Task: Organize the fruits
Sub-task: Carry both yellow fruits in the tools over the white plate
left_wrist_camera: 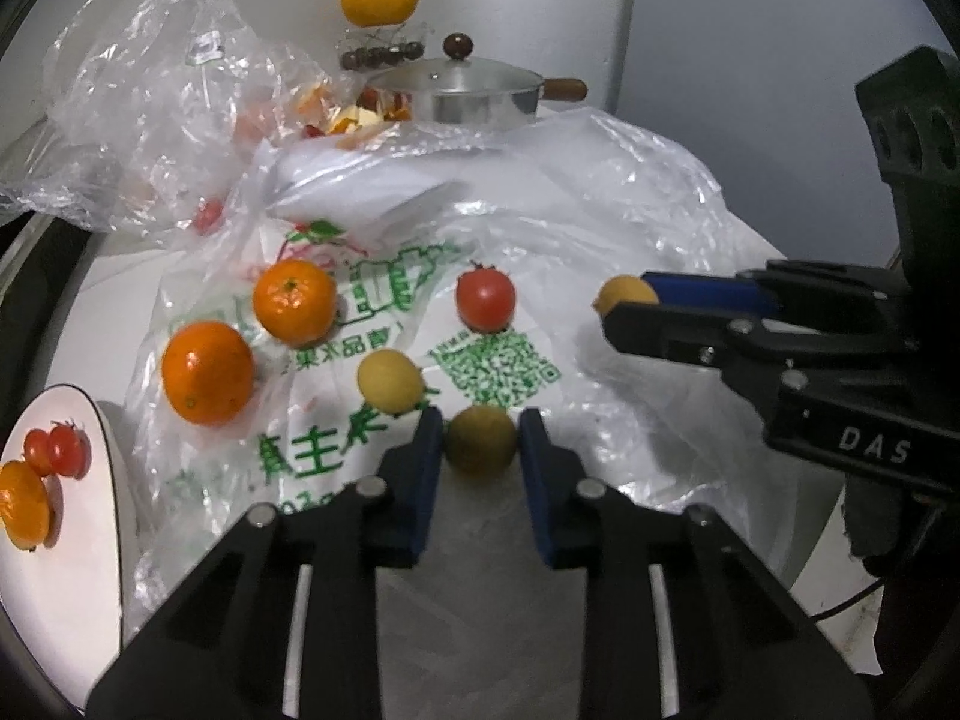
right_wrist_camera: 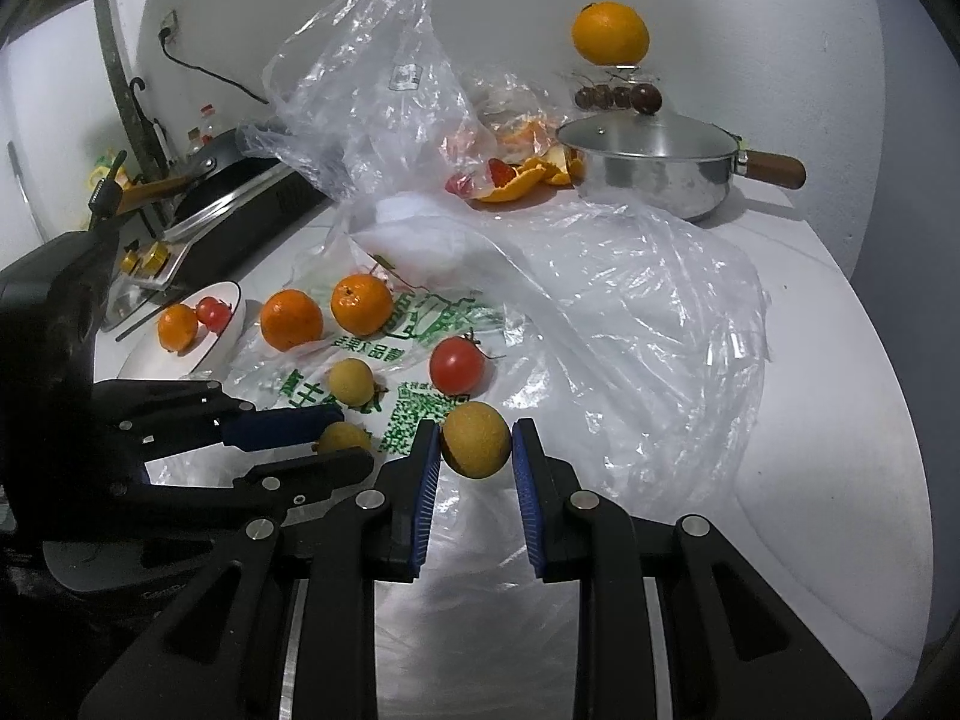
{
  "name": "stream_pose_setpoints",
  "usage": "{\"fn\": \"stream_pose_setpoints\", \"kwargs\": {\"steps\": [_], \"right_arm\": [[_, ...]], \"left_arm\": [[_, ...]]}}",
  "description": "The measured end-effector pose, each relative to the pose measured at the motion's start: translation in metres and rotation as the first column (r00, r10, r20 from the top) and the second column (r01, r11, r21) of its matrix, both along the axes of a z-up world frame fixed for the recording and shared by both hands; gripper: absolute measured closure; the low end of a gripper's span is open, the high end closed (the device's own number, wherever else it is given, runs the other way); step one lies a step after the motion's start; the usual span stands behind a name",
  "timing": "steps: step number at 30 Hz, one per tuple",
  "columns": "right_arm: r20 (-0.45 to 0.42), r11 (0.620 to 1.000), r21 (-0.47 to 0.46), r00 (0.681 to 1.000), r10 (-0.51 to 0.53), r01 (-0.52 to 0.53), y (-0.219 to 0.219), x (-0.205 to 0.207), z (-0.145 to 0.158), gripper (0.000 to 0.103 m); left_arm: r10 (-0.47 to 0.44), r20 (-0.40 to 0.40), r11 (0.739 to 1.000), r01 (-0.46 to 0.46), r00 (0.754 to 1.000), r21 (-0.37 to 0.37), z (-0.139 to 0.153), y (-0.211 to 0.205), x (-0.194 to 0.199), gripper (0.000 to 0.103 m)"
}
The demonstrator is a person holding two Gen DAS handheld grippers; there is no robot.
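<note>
My left gripper [left_wrist_camera: 480, 441] is shut on a small tan fruit [left_wrist_camera: 480, 441], low over the printed plastic bag [left_wrist_camera: 372, 420]. My right gripper [right_wrist_camera: 476, 441] is shut on another tan-yellow fruit [right_wrist_camera: 476, 439], held just above the bag; it shows in the left wrist view [left_wrist_camera: 624, 300] at the right. On the bag lie two oranges [left_wrist_camera: 207, 372] [left_wrist_camera: 294, 300], a third tan fruit [left_wrist_camera: 390, 379] and a red tomato [left_wrist_camera: 486, 298]. A white plate [left_wrist_camera: 54, 570] at the left holds an orange [left_wrist_camera: 21, 504] and small tomatoes [left_wrist_camera: 57, 450].
A steel pot with lid and wooden handle [right_wrist_camera: 654, 165] stands at the back, with an orange on a stand [right_wrist_camera: 611, 33] behind it. Orange peel [right_wrist_camera: 528, 171] and a crumpled clear bag [right_wrist_camera: 372, 84] lie at the back. A stove [right_wrist_camera: 240, 192] is at far left.
</note>
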State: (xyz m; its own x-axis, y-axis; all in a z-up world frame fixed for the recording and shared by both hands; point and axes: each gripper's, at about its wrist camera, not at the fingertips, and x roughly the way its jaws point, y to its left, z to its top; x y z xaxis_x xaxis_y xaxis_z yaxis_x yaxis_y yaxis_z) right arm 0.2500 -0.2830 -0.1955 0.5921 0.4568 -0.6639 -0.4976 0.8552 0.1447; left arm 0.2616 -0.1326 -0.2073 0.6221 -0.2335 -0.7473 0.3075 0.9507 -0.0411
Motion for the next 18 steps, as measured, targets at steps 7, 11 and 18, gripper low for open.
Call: {"fn": "stream_pose_setpoints", "kwargs": {"steps": [7, 11, 18], "right_arm": [[0.015, 1.0, -0.007, 1.0, 0.009, -0.009, 0.01, -0.008, 0.006, 0.077], [0.028, 1.0, -0.013, 1.0, 0.013, -0.013, 0.014, -0.014, 0.011, 0.076], [0.046, 1.0, -0.022, 0.999, 0.02, -0.019, 0.025, -0.024, 0.018, 0.076]], "left_arm": [[-0.018, 0.031, 1.0, 0.019, 0.999, -0.017, 0.009, 0.004, -0.014, 0.076], [-0.028, 0.053, 0.999, 0.03, 0.998, -0.026, 0.018, 0.007, -0.021, 0.076], [-0.031, 0.071, 0.999, 0.034, 0.997, -0.042, 0.027, 0.014, -0.033, 0.076]]}}
